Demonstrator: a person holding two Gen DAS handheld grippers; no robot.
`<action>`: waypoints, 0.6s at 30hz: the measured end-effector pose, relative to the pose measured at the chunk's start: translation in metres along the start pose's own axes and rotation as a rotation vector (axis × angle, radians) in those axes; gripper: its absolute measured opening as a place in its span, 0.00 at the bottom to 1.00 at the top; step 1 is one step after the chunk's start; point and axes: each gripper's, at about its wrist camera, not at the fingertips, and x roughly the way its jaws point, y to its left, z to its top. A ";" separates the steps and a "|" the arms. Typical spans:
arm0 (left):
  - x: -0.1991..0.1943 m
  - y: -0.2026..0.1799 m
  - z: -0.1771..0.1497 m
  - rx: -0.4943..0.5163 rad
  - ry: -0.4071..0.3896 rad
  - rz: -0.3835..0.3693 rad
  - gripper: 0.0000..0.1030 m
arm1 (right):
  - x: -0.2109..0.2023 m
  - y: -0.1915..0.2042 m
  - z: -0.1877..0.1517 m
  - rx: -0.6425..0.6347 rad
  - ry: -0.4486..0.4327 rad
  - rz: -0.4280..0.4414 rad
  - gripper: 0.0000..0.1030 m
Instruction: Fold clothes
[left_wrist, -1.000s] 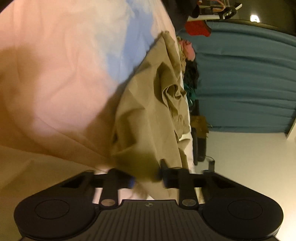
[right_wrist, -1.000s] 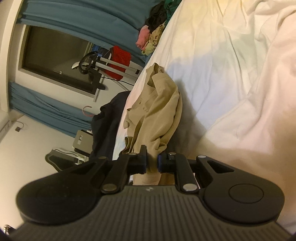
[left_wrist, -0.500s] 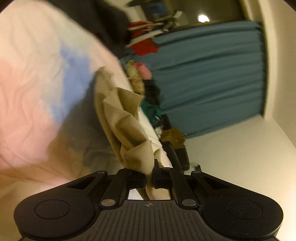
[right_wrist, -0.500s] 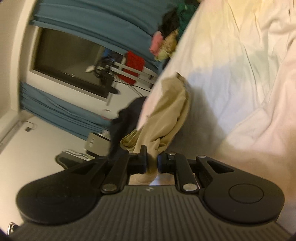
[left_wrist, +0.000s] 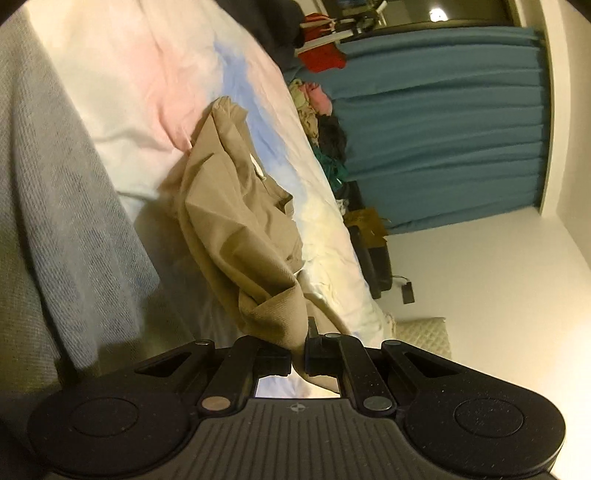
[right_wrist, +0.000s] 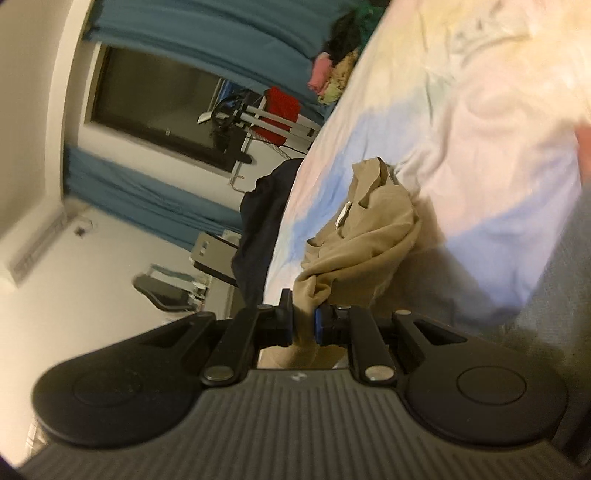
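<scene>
You have both tongs, left tongs (left_wrist: 297, 360) and right tongs (right_wrist: 303, 326), clenched on the khaki garment (left_wrist: 236, 221), lifted over the bed (left_wrist: 155, 74). Next, spread it flat before folding.

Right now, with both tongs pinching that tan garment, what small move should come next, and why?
Probably draw the left tongs and right tongs apart: the tan garment hangs bunched between them over the bed sheet, so spreading it comes before any fold.
</scene>
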 end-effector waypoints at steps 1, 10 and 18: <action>0.003 -0.003 0.006 0.023 -0.012 0.001 0.06 | 0.006 0.002 0.004 -0.010 0.003 -0.001 0.14; 0.092 -0.056 0.106 0.098 -0.078 0.100 0.06 | 0.111 0.032 0.086 -0.080 0.005 -0.064 0.14; 0.188 -0.054 0.183 0.126 -0.086 0.243 0.07 | 0.220 0.032 0.133 -0.089 0.037 -0.185 0.15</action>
